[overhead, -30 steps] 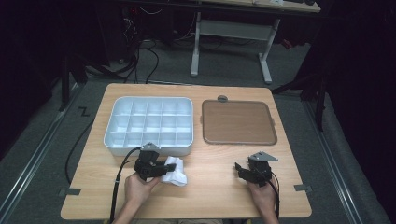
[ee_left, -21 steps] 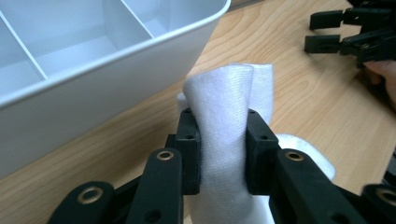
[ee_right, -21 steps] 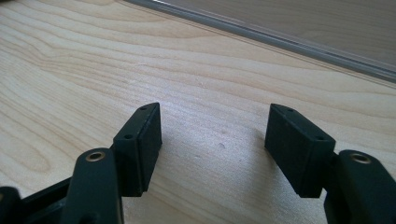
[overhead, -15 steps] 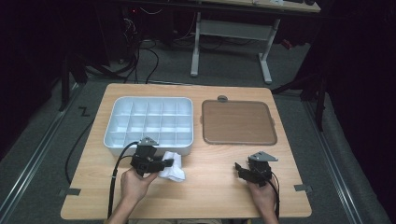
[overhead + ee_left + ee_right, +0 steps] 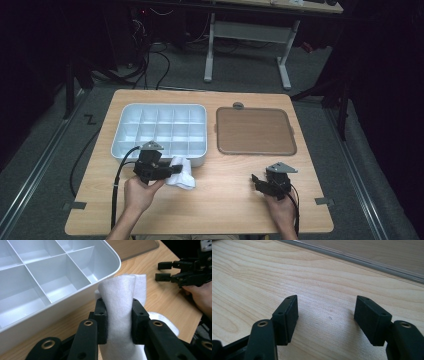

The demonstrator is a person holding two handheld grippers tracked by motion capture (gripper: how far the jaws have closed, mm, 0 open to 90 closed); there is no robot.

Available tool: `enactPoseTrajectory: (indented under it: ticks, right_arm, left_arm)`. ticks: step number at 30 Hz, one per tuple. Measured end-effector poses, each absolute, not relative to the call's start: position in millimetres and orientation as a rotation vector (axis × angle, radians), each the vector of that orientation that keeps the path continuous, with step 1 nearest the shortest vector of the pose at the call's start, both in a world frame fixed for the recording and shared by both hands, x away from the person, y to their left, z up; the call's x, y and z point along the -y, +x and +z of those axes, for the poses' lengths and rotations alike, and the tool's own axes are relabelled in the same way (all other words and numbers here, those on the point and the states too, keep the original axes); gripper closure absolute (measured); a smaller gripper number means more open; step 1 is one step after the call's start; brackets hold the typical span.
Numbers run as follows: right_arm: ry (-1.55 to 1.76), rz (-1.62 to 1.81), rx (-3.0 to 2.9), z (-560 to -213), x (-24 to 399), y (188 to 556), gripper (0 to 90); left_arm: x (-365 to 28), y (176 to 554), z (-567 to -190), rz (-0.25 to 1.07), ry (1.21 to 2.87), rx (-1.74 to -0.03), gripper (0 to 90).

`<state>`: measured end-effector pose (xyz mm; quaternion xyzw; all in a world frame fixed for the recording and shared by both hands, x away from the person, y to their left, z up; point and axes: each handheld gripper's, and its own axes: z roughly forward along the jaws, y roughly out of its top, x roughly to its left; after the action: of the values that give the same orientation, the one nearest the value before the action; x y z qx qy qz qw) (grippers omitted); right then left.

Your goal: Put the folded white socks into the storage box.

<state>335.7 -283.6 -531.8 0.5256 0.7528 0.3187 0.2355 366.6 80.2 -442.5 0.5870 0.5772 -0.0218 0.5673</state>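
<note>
A soft white folded cloth [image 5: 120, 305], light and limp (likely to droop), sits pinched mid-fold in the left gripper [image 5: 119, 320] just beside the white plastic compartment tray [image 5: 50, 277]. The right gripper [image 5: 327, 315] rests wide open and empty on the wooden table [image 5: 324, 285], near the brown flat lid [image 5: 255, 131]; the tray's near rim stands in the way.

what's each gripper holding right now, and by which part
The left gripper pinches a folded white cloth across the middle of its upright fold. The right gripper holds nothing; its jaws stand open over the wooden table.
</note>
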Motion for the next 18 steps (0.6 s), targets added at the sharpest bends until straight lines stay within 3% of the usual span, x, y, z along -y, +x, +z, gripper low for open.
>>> enactPoseTrajectory:
  ticks: [18]
  right_arm:
    - [1.457,0.869,-2.052,-531.8,283.1,337.5,36.5]
  left_arm:
    - [-99.8,382.4,-435.4,-0.098,1.334,-1.378,72.3]
